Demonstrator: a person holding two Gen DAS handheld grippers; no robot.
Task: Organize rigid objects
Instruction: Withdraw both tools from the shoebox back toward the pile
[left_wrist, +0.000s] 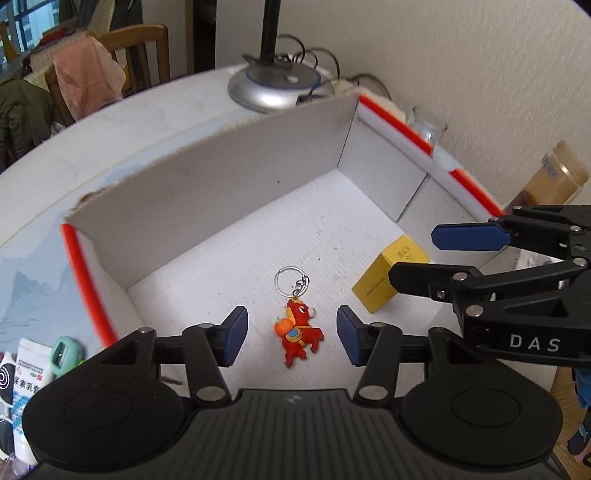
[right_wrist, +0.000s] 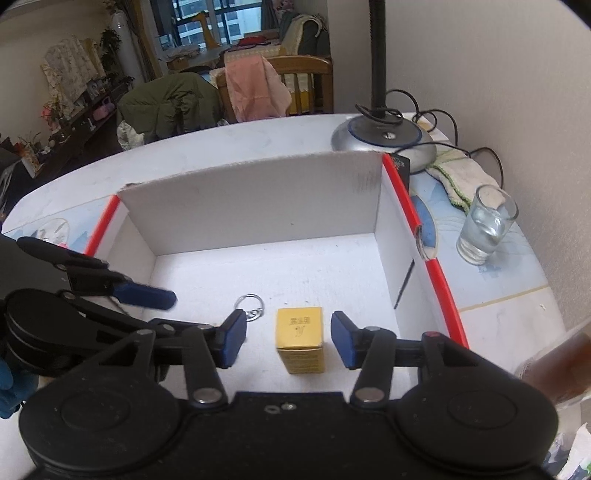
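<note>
A red toy keychain (left_wrist: 300, 332) with a metal ring lies flat on the floor of a white cardboard box (left_wrist: 221, 184) with red rims. My left gripper (left_wrist: 291, 338) hangs over it, open, with its blue pads on either side and clear of the toy. A small yellow carton (right_wrist: 299, 341) stands upright on the same box floor (right_wrist: 295, 266). My right gripper (right_wrist: 287, 339) is open around the carton, with a gap at each pad. The yellow carton (left_wrist: 388, 278) and the right gripper (left_wrist: 413, 254) also show at the right of the left wrist view.
A lamp base (right_wrist: 384, 138) with cables stands behind the box. A glass of water (right_wrist: 484, 229) and a cloth (right_wrist: 458, 177) lie right of it, with an amber jar (left_wrist: 550, 177) nearby. Tubes and packets (left_wrist: 29, 373) lie at the box's left. A chair (right_wrist: 295, 81) stands beyond the table.
</note>
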